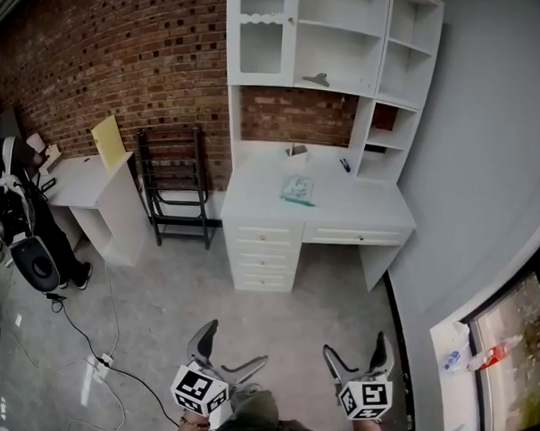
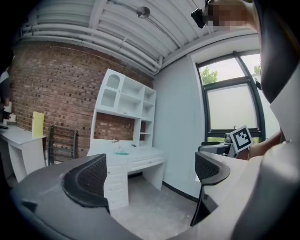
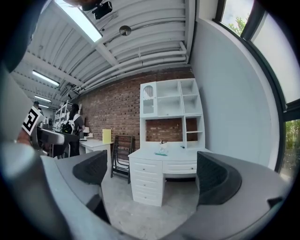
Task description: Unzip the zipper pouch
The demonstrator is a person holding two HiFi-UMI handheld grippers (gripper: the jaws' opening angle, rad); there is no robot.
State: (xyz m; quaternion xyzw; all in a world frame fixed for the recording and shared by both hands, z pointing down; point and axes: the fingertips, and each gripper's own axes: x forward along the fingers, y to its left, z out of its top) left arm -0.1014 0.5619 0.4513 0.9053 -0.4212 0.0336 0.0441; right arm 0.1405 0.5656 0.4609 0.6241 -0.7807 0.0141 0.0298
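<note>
Zipper pouch (image 1: 298, 190) lies flat on the white desk (image 1: 253, 196), well ahead of both grippers, roughly in line with the gap between them, touched by neither. Pouch looks pale teal; zipper state too small to tell.

Left gripper (image 1: 233, 347) is held low at the person's front, jaws wide apart, nothing between the pads. Its own view shows only bare floor and the far desk past them, with the pouch a small speck beyond the left pad.

Right gripper (image 1: 355, 346) is just beside the left one, at about the same height, jaws wide apart too and empty. In its view the pouch sits far off, centred between the two pads.

Shelf hutch (image 1: 331, 43) stands on the desk behind the pouch, against the brick wall (image 1: 125, 61). A small blue item (image 1: 344, 164) lies on the desk, beyond the pouch and toward the right gripper's side.

Black folding rack (image 1: 175, 184) stands ahead-left of the left gripper, beside the desk. Further left is a side table (image 1: 93, 180) with a yellow board (image 1: 108, 142) propped on it. A person (image 1: 20, 217) is at the far left edge. Cable (image 1: 95, 345) trails on the floor left of the left gripper. Window (image 1: 515, 328) is to the right of the right gripper.
</note>
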